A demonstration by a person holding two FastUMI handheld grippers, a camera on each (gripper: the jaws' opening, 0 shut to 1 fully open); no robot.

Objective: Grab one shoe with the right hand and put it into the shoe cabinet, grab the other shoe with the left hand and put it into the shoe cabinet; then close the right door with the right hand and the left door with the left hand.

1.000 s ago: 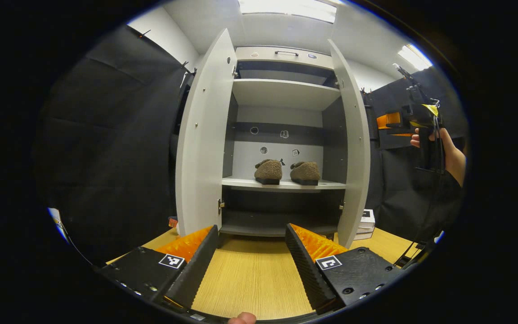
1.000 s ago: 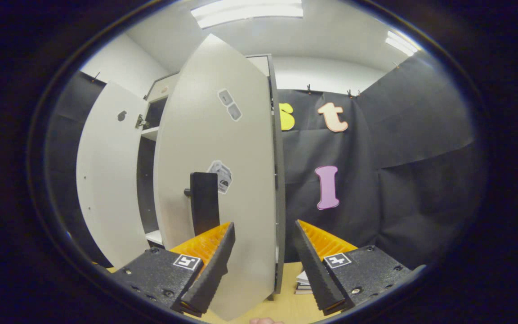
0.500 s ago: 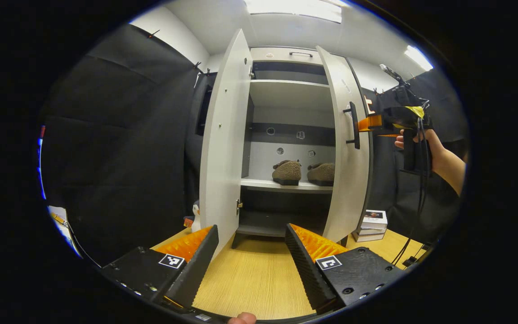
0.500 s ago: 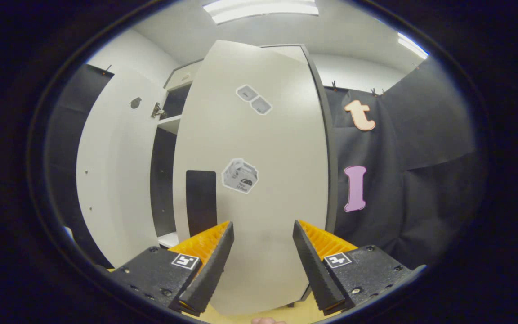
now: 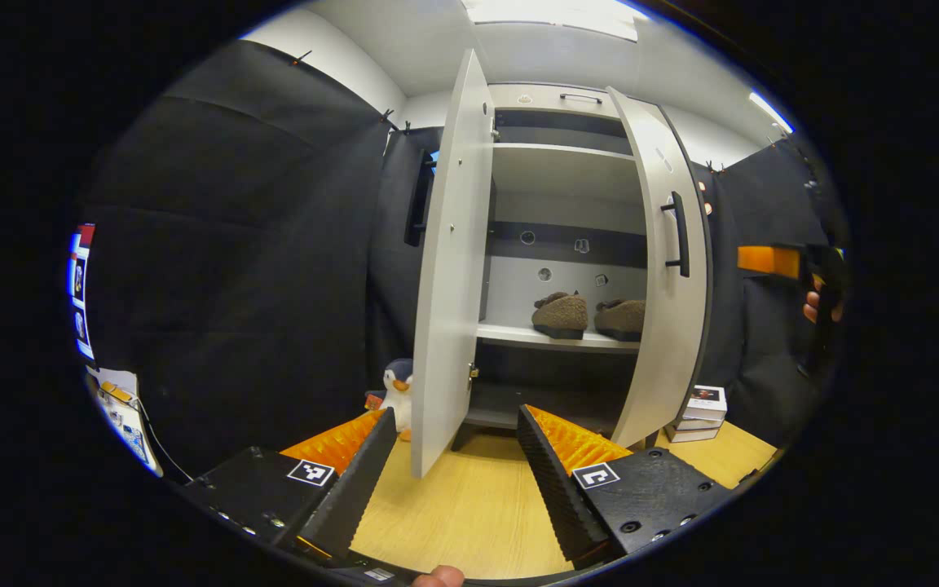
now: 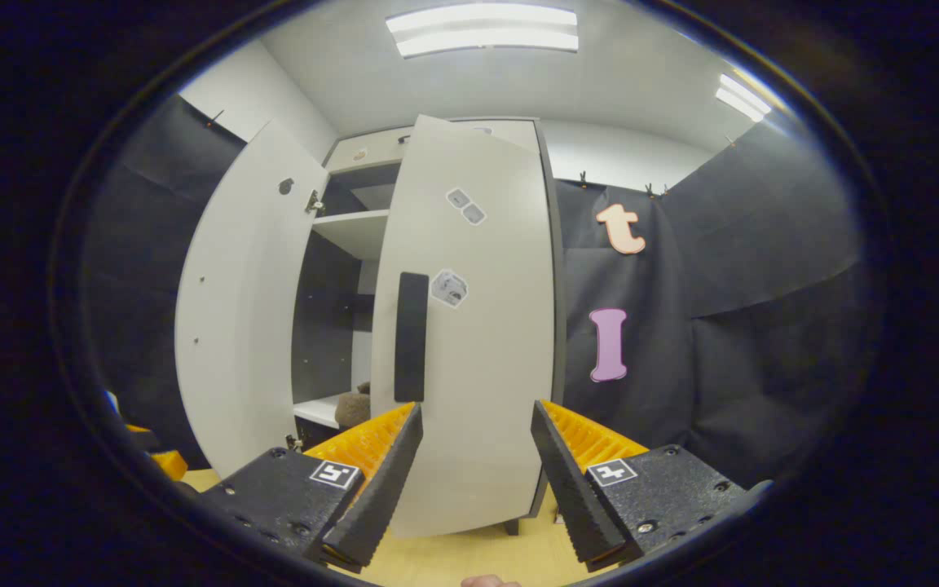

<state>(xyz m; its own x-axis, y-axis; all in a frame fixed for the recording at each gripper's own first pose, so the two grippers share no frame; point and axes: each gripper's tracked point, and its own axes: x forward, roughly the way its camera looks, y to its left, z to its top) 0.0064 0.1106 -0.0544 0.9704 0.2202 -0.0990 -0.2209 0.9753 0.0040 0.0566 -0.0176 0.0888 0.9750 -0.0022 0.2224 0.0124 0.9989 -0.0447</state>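
1. I see two fuzzy brown shoes, one (image 5: 561, 314) beside the other (image 5: 621, 318), sitting on the middle shelf (image 5: 551, 337) inside the shoe cabinet (image 5: 567, 122).
2. The right door (image 5: 665, 326) is partly swung in. The left door (image 5: 449, 269) stands wide open.
3. My left gripper (image 5: 455, 473) is spread apart and holds nothing, low over the wooden worktop (image 5: 461, 514).
4. My right gripper (image 6: 469, 477) is released too, near the right door's front; I think it is not touching.
5. A toy penguin (image 5: 396, 390) stands by the left door, and a stack of small boxes (image 5: 698, 405) sits right of the cabinet.
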